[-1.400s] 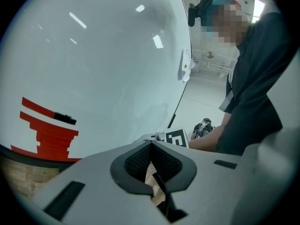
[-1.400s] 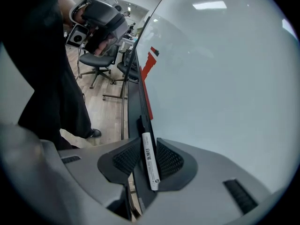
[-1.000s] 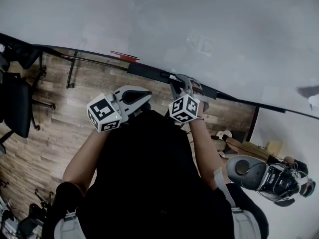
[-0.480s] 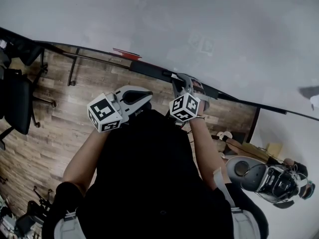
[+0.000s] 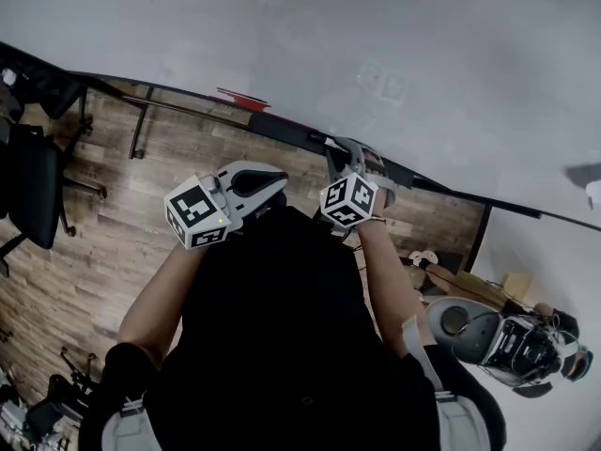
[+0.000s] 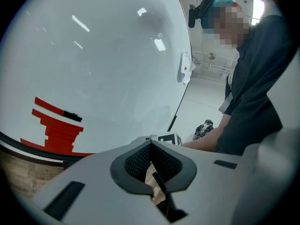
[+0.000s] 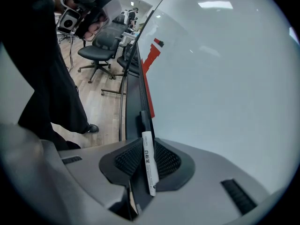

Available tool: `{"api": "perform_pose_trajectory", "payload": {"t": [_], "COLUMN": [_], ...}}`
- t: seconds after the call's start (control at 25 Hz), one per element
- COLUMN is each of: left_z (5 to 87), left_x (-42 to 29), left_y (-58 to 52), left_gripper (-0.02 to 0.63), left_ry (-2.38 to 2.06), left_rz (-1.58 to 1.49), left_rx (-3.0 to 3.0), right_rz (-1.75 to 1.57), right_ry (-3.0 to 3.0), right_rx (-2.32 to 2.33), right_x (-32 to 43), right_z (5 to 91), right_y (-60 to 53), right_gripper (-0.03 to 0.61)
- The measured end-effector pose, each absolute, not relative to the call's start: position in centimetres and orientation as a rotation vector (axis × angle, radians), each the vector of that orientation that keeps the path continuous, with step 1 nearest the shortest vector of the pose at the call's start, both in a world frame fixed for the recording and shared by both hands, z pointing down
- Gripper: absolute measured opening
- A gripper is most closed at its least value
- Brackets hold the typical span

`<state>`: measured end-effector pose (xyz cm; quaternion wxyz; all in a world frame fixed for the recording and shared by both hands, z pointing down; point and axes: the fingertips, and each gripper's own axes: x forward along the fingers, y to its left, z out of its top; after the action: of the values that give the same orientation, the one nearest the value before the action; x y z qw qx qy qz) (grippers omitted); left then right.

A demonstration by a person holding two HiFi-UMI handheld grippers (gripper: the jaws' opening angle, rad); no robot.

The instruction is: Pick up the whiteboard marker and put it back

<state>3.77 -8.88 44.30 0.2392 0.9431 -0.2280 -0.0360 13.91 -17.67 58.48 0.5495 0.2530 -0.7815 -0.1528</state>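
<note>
Right gripper (image 7: 146, 162): fingers clamped on the whiteboard marker (image 7: 149, 165), its dark cap end pointing at the tray ledge (image 7: 133, 97) below the whiteboard (image 7: 225, 78). Left gripper (image 6: 151, 154): fingers pressed together, nothing between them. Since the earlier frames, both grippers have barely moved.

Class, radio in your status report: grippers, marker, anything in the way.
Right gripper shut on marker, at the whiteboard tray. Left gripper shut, empty. Nothing seen in the way.
</note>
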Motion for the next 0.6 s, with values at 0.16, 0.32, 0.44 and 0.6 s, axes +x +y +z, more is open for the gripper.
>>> {"api": "perform_pose_trajectory", "payload": {"t": [0.16,0.32,0.44,0.6], "left_z": [44.1,44.0,44.1,43.9], "left_x": [3.8,4.0,3.4,3.2], "left_y": [-8.8,-8.9,-9.2,-9.4], "left_gripper": [0.011,0.011,0.011,0.011], "left_ry": [-0.623,-0.618,-0.620,-0.622], "left_rz": [-0.099,-0.103,-0.105,-0.110], "left_rx": [2.583,2.584,2.579,2.574], "right_rz": [-0.363,-0.367,-0.372,-0.387], "right_ry": [-1.852,-1.864,-1.880,-1.905], "right_rx": [0.589,0.582,0.584,0.592], "right_x": [13.8,13.8,13.1,12.5], "right_z": [58.2,58.1,57.8,56.7], "right_y": [-17.7,-17.6,-17.7,-17.7], "right_gripper": [0.081,0.078,0.075,0.074]}}
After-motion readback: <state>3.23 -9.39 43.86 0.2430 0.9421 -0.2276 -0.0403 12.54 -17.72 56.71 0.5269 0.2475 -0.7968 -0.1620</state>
